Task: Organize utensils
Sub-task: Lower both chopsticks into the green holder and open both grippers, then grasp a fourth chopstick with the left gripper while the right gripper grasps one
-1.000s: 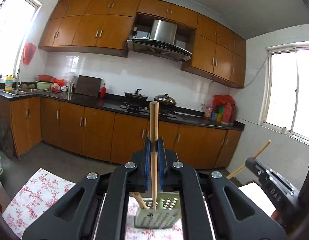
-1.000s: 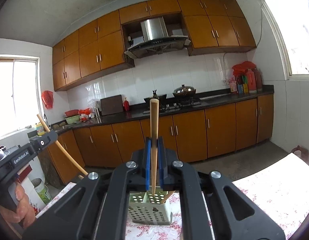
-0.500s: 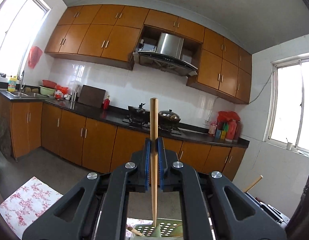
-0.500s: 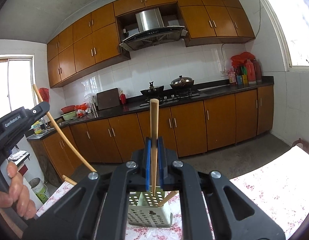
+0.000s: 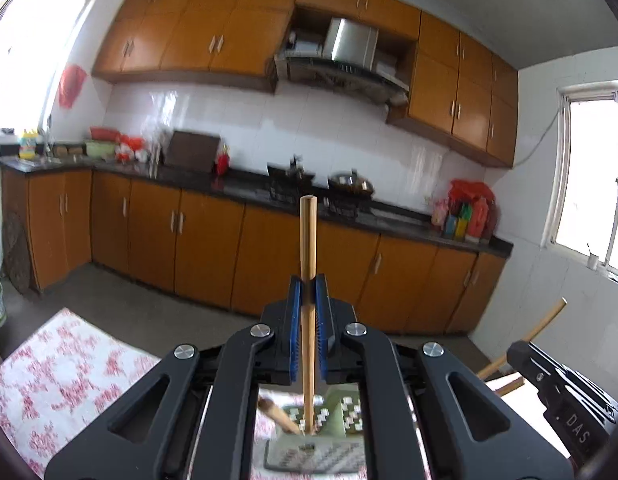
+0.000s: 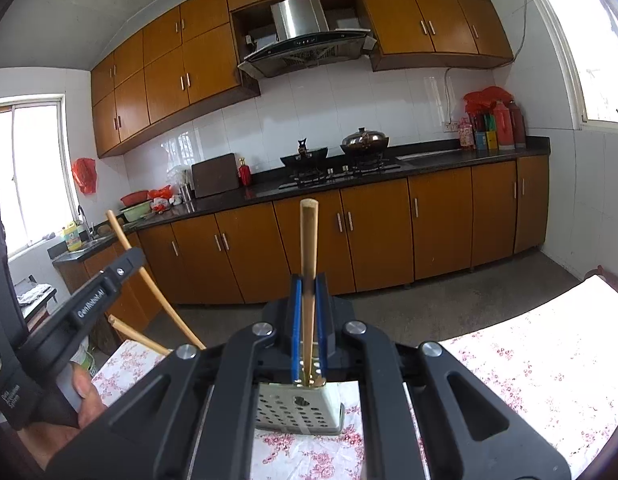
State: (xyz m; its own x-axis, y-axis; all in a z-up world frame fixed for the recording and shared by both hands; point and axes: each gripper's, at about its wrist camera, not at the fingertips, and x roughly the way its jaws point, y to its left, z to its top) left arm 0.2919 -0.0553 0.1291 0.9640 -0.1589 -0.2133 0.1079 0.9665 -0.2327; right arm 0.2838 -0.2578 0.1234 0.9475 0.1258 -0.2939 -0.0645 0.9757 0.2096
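Note:
My left gripper (image 5: 307,296) is shut on a wooden chopstick (image 5: 307,248) held upright, its lower tip inside the perforated pale green utensil holder (image 5: 321,448) below. Another chopstick (image 5: 277,418) leans in that holder. My right gripper (image 6: 307,296) is shut on a second wooden chopstick (image 6: 308,248), its lower tip in the same holder (image 6: 299,410). In the right wrist view the left gripper body (image 6: 89,296) shows at the left with its chopstick (image 6: 149,280). In the left wrist view the right gripper body (image 5: 565,400) shows at the right.
The holder stands on a table with a red floral cloth (image 6: 529,368), which also shows in the left wrist view (image 5: 61,380). Beyond the table are a grey floor, wooden base cabinets (image 6: 373,236), a black counter with a stove and pots (image 6: 341,160).
The left gripper has tilted down again, bringing the holder and its chopstick tip back into view. The right gripper has lowered a little toward the holder. Both stay shut.

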